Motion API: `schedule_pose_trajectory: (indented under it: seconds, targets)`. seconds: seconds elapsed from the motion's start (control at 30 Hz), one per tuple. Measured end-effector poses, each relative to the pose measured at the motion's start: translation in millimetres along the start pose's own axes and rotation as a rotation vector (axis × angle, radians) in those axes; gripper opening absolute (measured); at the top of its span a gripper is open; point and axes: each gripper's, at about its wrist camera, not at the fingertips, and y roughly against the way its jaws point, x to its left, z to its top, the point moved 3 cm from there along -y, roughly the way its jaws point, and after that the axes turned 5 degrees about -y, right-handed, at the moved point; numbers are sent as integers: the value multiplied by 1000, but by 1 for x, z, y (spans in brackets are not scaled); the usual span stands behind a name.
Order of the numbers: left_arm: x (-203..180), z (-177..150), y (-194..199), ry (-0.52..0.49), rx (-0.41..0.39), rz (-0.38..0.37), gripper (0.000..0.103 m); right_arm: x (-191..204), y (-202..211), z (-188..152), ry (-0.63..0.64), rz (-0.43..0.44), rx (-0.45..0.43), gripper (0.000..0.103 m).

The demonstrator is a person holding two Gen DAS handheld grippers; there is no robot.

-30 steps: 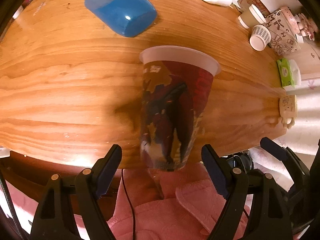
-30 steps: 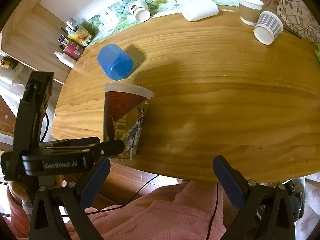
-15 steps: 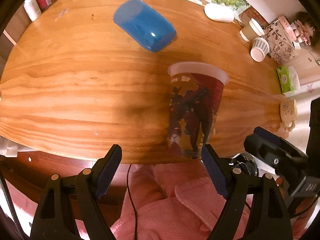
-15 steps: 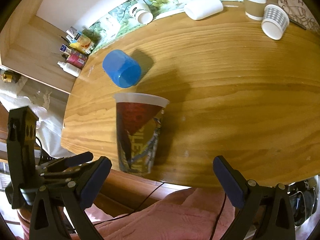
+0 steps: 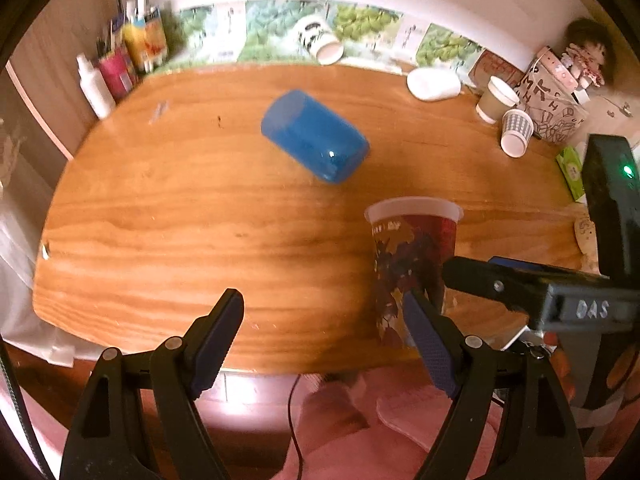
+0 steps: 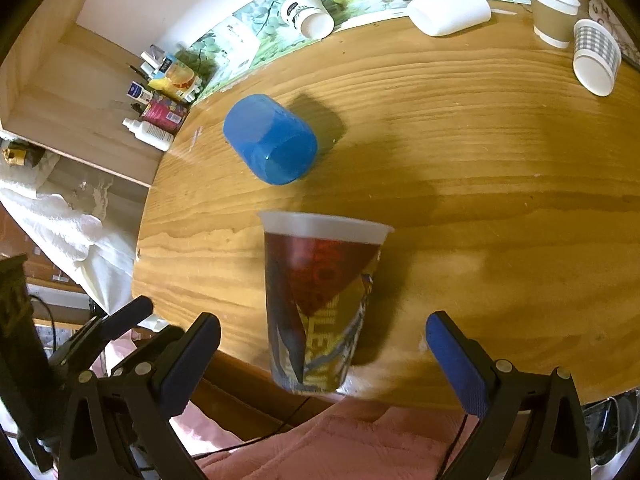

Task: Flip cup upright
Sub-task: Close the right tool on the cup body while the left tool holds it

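A tall printed red cup (image 5: 410, 264) with a white rim stands upright near the front edge of the wooden table (image 5: 180, 216); it also shows in the right wrist view (image 6: 320, 300). A blue cup (image 5: 314, 142) lies on its side behind it, also in the right wrist view (image 6: 270, 144). My left gripper (image 5: 326, 340) is open and empty, to the left of the red cup and back from it. My right gripper (image 6: 322, 360) is open, its jaws wide on either side of the red cup, not touching it.
Paper cups (image 5: 506, 116) and a white case (image 5: 434, 84) sit at the back right. A white mug (image 5: 322, 42) lies at the back. Bottles (image 5: 120, 68) stand at the back left. A pink cloth (image 6: 340, 444) is below the table's front edge.
My left gripper has drawn back and to the left, away from the red cup, which stays upright. The right gripper has shifted so the cup sits between its open jaws.
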Motion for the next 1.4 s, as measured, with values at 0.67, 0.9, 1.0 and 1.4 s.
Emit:
schedule_pose_trajectory:
  seconds: [0.67,0.9,1.0,1.4]
  targets:
    - [16,-2,19,19,-70,-19,84,4,-40,25,-68,7,58,103]
    - [8,-2,17,-16,-60,-26,84,7,-48,23,-54,-26,74,98]
    - [5,-3,18,-26,-61,-29,84,8,-51,22,-46,-31,80,89]
    - [-4,-7,20,-45,-69,-44,84,3,-45,15,-7,-11,35,74]
